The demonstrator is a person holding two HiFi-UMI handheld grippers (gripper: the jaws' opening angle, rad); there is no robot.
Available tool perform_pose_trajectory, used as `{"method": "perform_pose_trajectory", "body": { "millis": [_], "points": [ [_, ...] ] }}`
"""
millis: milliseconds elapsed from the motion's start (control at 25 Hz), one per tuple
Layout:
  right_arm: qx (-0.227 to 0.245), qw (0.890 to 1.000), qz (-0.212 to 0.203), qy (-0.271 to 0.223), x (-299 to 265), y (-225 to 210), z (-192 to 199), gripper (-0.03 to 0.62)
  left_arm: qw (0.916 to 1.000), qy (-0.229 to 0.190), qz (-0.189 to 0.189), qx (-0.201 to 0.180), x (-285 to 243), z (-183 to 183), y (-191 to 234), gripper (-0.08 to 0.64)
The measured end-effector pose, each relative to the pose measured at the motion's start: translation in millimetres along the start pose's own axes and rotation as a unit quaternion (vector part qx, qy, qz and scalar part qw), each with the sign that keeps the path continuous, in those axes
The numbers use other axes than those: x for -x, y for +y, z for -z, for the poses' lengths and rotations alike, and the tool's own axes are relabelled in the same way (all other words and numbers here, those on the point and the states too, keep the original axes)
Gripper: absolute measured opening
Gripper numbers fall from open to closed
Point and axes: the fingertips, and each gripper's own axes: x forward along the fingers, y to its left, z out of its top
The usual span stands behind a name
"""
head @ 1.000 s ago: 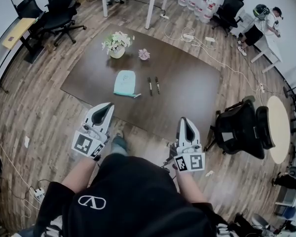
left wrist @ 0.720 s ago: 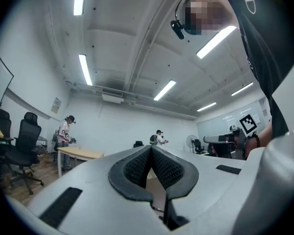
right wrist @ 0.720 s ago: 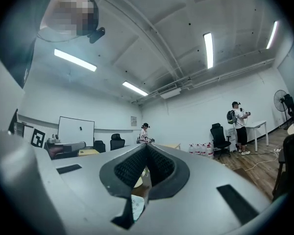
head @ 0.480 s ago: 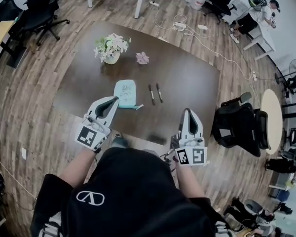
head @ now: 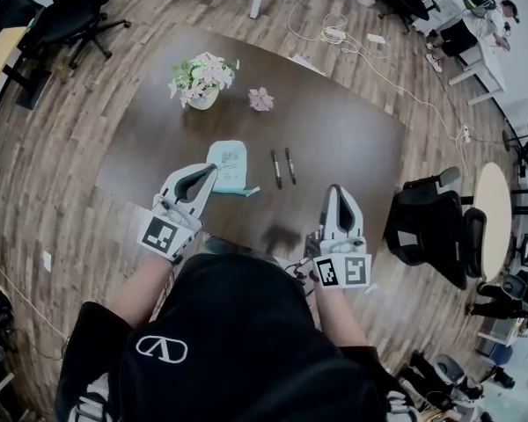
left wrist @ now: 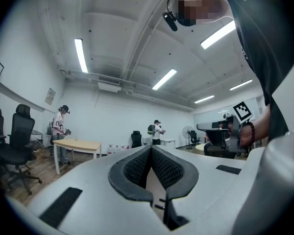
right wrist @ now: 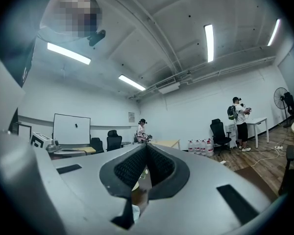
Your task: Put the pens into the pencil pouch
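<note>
A light teal pencil pouch (head: 226, 165) lies flat on the dark brown table (head: 343, 139), near its front edge. Two dark pens (head: 275, 169) (head: 289, 165) lie side by side just right of the pouch. My left gripper (head: 209, 171) is held level over the table's front edge, its tip beside the pouch's near left corner. My right gripper (head: 335, 190) hovers at the front edge, to the right of the pens and nearer than them. Both are shut with nothing between the jaws, as the left gripper view (left wrist: 150, 148) and right gripper view (right wrist: 146, 146) show.
A vase of flowers (head: 201, 79) and a small pink flower (head: 261, 100) stand at the table's far side. A black office chair (head: 431, 227) sits right of the table, with a round table (head: 493, 227) beyond it. Other people stand at the room's edges.
The person has stepped up to the table. Both grippers have moved forward from over the floor to the table's front edge, still shut and empty.
</note>
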Motion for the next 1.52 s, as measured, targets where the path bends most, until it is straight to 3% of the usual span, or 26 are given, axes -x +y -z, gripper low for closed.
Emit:
{"method": "perform_pose_trajectory", "body": {
  "millis": [240, 320, 360, 440, 520, 600, 760, 880, 1000, 1240, 1400, 1520],
  "points": [
    [-0.012, 1.000, 0.003, 0.008, -5.3, -23.4, 5.2, -0.011, 0.9995, 0.028, 0.005, -0.015, -14.8, 11.7, -7.3, 0.003],
    [-0.017, 1.000, 0.005, 0.012, -1.8, -28.5, 8.5, -0.009, 0.9939, 0.091, 0.026, -0.055, -19.5, 38.7, -14.2, 0.003],
    [-0.019, 1.000, 0.006, 0.014, -0.3, -31.0, 10.3, -0.009, 0.9868, 0.133, 0.034, -0.086, -23.9, 58.4, -15.8, 0.026],
    [-0.018, 1.000, 0.003, 0.017, 1.2, -36.2, 12.2, -0.009, 0.9648, 0.199, 0.037, -0.168, -34.4, 97.9, -12.7, 0.381],
    [-0.012, 1.000, -0.001, 0.023, 3.7, -40.3, 14.3, -0.009, 0.9332, 0.255, 0.055, -0.247, -37.0, 138.6, -13.5, 0.420],
    [-0.009, 1.000, 0.000, 0.030, 7.3, -43.6, 18.3, -0.011, 0.8986, 0.314, 0.096, -0.291, -32.1, 184.7, -18.3, 0.422],
    [-0.013, 0.999, 0.008, 0.044, 18.7, -51.0, 27.6, -0.009, 0.8374, 0.405, 0.169, -0.325, -13.1, 267.1, -25.3, 0.422],
    [-0.014, 0.998, 0.015, 0.056, 27.2, -57.0, 35.9, -0.009, 0.8043, 0.433, 0.203, -0.353, -4.9, 309.1, -28.2, 0.422],
    [-0.016, 0.998, 0.020, 0.065, 34.9, -60.9, 43.1, -0.009, 0.7796, 0.453, 0.227, -0.368, 0.6, 342.6, -29.5, 0.420],
    [-0.019, 0.996, 0.026, 0.080, 45.7, -63.7, 51.9, -0.011, 0.7395, 0.488, 0.262, -0.382, 3.4, 385.2, -24.1, 0.399],
    [-0.021, 0.996, 0.028, 0.085, 47.2, -67.0, 56.6, -0.009, 0.7245, 0.493, 0.277, -0.394, -0.6, 394.6, -22.1, 0.360],
    [-0.024, 0.996, 0.029, 0.087, 47.5, -68.3, 57.7, -0.009, 0.7170, 0.494, 0.288, -0.399, -0.6, 397.5, -24.6, 0.282]
  ]
}}
